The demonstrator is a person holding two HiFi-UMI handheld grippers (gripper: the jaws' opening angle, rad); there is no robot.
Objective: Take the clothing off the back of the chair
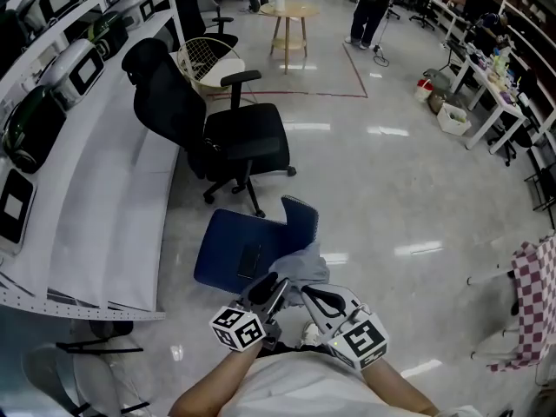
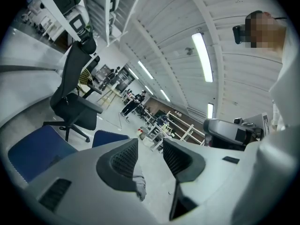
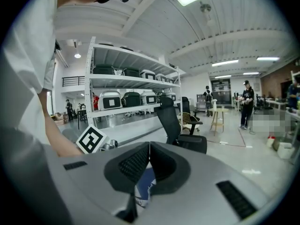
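ahead, clothing, blue chair, black chair beyond

Head view down, 2 gripper views forward, sharing blue chair

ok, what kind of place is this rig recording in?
Probably a lab or workshop in an open office hall. Tall white shelving carries rows of equipment cases, a black swivel chair stands on the polished floor, and work desks line the far side.
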